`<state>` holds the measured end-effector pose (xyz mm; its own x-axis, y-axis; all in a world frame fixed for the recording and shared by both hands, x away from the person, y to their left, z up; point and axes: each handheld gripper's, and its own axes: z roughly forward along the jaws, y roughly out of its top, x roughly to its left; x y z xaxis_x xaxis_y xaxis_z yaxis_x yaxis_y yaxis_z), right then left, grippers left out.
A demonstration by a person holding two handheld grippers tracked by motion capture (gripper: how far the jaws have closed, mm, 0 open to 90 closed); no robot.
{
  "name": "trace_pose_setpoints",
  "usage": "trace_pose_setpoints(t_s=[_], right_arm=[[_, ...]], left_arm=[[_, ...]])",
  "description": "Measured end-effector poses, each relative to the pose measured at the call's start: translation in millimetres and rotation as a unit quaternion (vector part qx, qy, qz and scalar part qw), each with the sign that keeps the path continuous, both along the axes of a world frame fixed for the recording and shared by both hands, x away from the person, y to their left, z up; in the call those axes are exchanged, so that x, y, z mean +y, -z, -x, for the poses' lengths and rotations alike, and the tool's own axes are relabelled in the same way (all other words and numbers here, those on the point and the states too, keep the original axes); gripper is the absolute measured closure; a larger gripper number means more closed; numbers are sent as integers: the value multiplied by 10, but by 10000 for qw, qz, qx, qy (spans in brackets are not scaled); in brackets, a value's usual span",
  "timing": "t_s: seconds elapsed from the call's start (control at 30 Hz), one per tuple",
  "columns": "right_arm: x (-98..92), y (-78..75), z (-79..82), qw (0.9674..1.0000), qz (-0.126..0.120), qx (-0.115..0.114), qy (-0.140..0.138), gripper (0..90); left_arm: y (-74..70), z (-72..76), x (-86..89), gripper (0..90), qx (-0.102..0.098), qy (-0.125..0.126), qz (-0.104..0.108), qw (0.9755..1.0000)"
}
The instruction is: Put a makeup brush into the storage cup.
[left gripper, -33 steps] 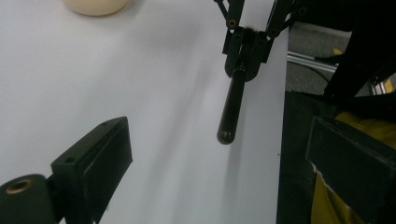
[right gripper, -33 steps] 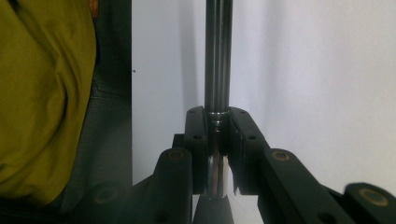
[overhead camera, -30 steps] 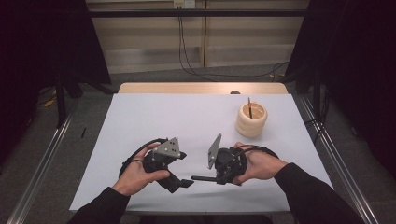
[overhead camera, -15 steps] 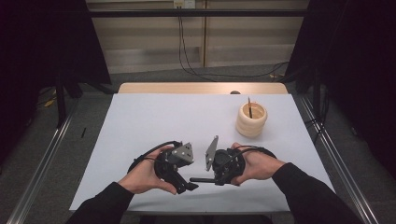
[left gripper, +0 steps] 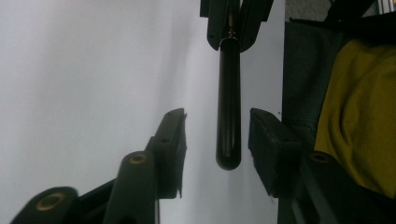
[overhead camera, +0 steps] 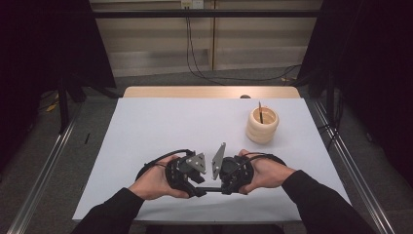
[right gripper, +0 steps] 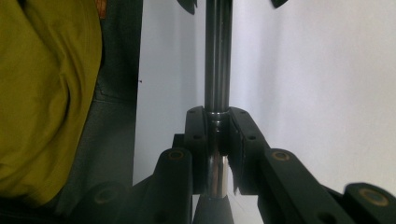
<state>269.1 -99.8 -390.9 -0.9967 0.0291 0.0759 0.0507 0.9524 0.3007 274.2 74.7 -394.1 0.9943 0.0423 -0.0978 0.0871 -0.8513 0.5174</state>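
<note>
A black pen lies level just above the white table near its front edge. My right gripper is shut on one end of it, the pads squeezing the glossy barrel in the right gripper view. My left gripper faces it from the left. Its jaws have just been closing, and the pen's rounded free end is between them. In the left gripper view a gap remains on both sides of the barrel, so the pads are not touching it.
A pale ribbed wooden cup with a thin dark stick in it stands at the back right. A person's yellow garment is just past the table's front edge, close behind both hands.
The left hand has moved right toward the right gripper, and its jaws have narrowed around the pen's free end. The right hand and the pen have stayed put.
</note>
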Motion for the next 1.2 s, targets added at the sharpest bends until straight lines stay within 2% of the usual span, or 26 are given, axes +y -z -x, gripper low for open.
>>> trace_pose_setpoints(t_s=[0.03, 0.17, 0.2, 0.23, 0.27, 0.3, 0.37, 0.4, 0.43, 0.47, 0.5, 0.53, 0.57, 0.7, 0.73, 0.77, 0.83, 0.87, 0.93, 1.03, 1.07, 1.1, 1.17, 1.2], right_arm=[[2, 0, 6, 10000, -22, 6, 22, 786], [6, -9, 11, 10000, -76, -6, 41, 786], [7, -10, 10, 10000, -70, 15, 31, 786], [7, -8, 12, 10000, -78, 3, 26, 786], [7, -7, 14, 9999, -102, -7, 46, 786], [7, -7, 13, 9999, -105, -5, 31, 786], [6, -3, 9, 9999, -138, -23, -8, 786], [5, 0, 7, 9999, -153, -19, -8, 786], [5, 2, 7, 9998, -173, -44, -4, 786], [4, 8, 0, 9997, -236, -103, -26, 786], [4, 8, -1, 9996, -247, -108, -30, 786], [2, 9, -3, 9996, -241, -112, -44, 786], [1, 13, -3, 9996, -264, -98, -48, 786], [-1, 20, 16, 9997, -252, -13, -60, 786], [-4, 24, 2, 9993, -323, -96, -130, 785], [-8, 22, 1, 9993, -331, -103, -125, 785], [-13, 16, 11, 9995, -299, -18, -116, 784], [-13, 17, 11, 9995, -306, -8, -126, 783], [-18, 13, 13, 9996, -282, 4, -97, 783], [-18, 18, 15, 9994, -318, 28, -100, 780], [-16, 22, 10, 9992, -355, 47, -151, 779], [-11, 29, 6, 9991, -394, -35, -130, 779], [-13, 32, -3, 9989, -433, -8, -179, 756], [-17, 20, 10, 9992, -378, 110, -61, 750]], left_arm=[[9, 0, -10, 614, -38, 18, 15, 10000], [10, -7, -33, 651, 22, 151, 32, 9999], [12, 0, -37, 656, 5, 85, 26, 10000], [23, -15, -44, 659, -43, 158, 43, 9999], [32, -1, -42, 666, 4, 85, 29, 10000], [41, 9, -48, 673, -41, 9, 20, 10000], [51, 7, -58, 686, 25, 75, 45, 10000], [56, 17, -61, 700, 42, 2, 58, 10000], [61, 7, -67, 724, 98, 93, 67, 9999], [61, 11, -64, 765, 80, 55, 75, 9999], [70, 0, -70, 785, 84, 149, 72, 9998], [80, 11, -72, 790, 141, 113, 73, 9998], [75, 0, -68, 792, 281, 238, 3, 9993], [81, 16, -54, 793, 121, 63, 41, 9999], [83, 19, -51, 794, 192, 66, 67, 9998], [85, 17, -49, 794, 182, 111, 65, 9998], [81, 0, -48, 794, 201, 237, 107, 9995], [82, 13, -47, 795, 205, 161, 95, 9996], [76, -1, -44, 795, 220, 237, 54, 9995], [85, 11, -44, 795, 206, 200, 88, 9995], [69, 8, -37, 795, 235, 232, -2, 9995], [71, 10, -34, 795, 241, 223, -8, 9995], [73, 2, -27, 795, 202, 211, 7, 9996], [76, 9, -21, 795, 351, 275, -42, 9990]])
